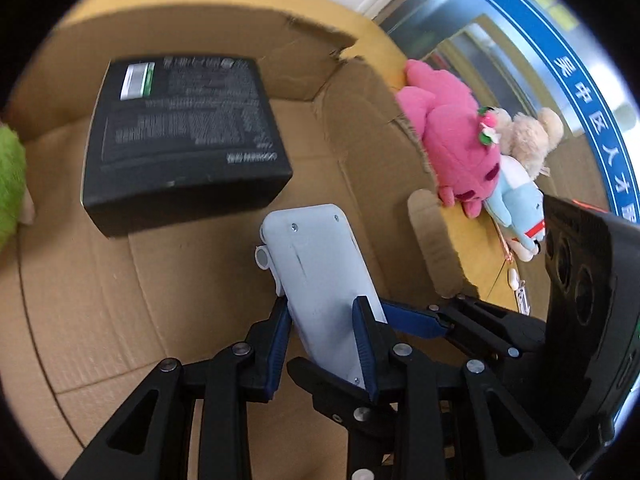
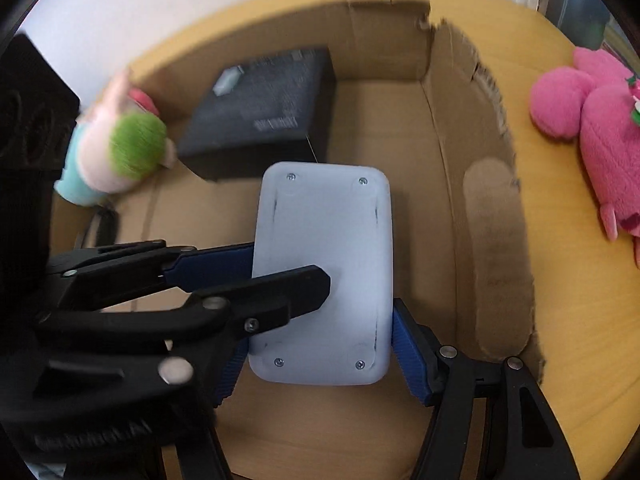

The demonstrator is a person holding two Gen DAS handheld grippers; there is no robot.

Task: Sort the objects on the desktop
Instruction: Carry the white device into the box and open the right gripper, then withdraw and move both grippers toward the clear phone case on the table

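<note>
Cardboard box [image 2: 448,200], open-topped with torn wall edges, on a yellow wooden worktop [image 2: 580,320]. Inside, on the box floor: a black carton [image 1: 180,128] with printed text lying flat toward the far wall, and a green-haired plush doll [image 2: 116,152] against the left side, just beside the carton. Above the box floor, a pale grey plastic device [image 2: 324,276] with corner screws, held from two sides at once. Left gripper [image 1: 324,340] clamped on the device's narrow edges, blue pads of both fingers [image 1: 280,340] pressed to it. Right gripper [image 2: 324,356] astride the device's width, fingers [image 2: 412,356] against its sides, gripping. Outside the box, on the worktop to the right: a pink plush [image 1: 452,140], a beige bear [image 1: 528,136] and a light blue plush [image 1: 516,200] in a heap, touching one another.
</note>
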